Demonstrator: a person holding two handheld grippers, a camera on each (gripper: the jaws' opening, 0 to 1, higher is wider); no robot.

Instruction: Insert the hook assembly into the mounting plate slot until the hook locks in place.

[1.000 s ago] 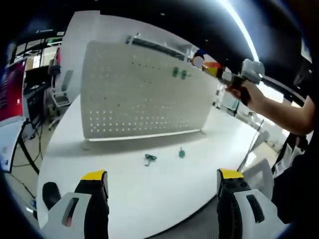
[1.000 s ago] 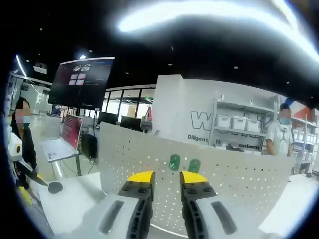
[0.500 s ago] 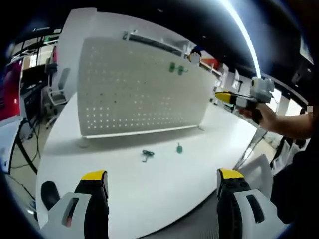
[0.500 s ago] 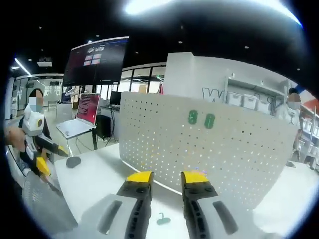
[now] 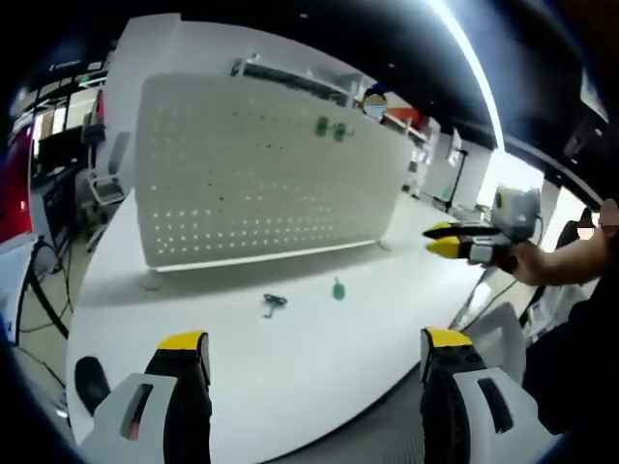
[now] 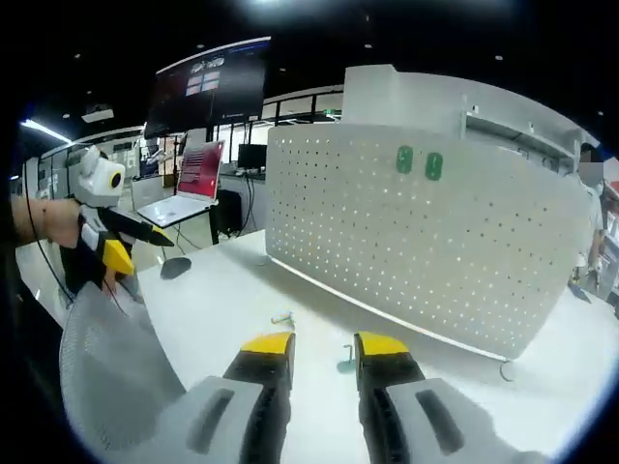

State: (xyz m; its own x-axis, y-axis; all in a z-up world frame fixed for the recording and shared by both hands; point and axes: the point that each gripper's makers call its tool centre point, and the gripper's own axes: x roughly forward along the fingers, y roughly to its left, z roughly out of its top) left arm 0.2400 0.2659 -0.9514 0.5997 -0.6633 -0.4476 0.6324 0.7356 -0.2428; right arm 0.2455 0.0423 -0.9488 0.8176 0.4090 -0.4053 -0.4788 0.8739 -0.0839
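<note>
A white perforated mounting plate (image 5: pixel 261 184) (image 6: pixel 426 242) stands upright on the white table (image 5: pixel 290 367). Two green hooks (image 5: pixel 329 128) (image 6: pixel 418 162) hang side by side near its top edge. Two more hooks lie loose on the table in front: one (image 5: pixel 274 304) (image 6: pixel 281 317) to the left, the other (image 5: pixel 338 289) (image 6: pixel 345 364) to the right. My left gripper (image 5: pixel 314 348) (image 6: pixel 116 253) is wide open and empty near the table's front edge. My right gripper (image 6: pixel 324 345) (image 5: pixel 443 240) hovers above the table, jaws a narrow gap apart, holding nothing.
A dark mouse (image 5: pixel 89 372) (image 6: pixel 176 268) lies at the table's left end. A laptop (image 6: pixel 189 193) sits on a desk beyond it. A grey mesh chair back (image 6: pixel 106 367) stands at the table's front edge. A person's hand (image 5: pixel 542 266) holds the right gripper.
The right gripper has come down from the plate's top edge and drawn back towards the table's front, still empty. The left gripper has hardly moved.
</note>
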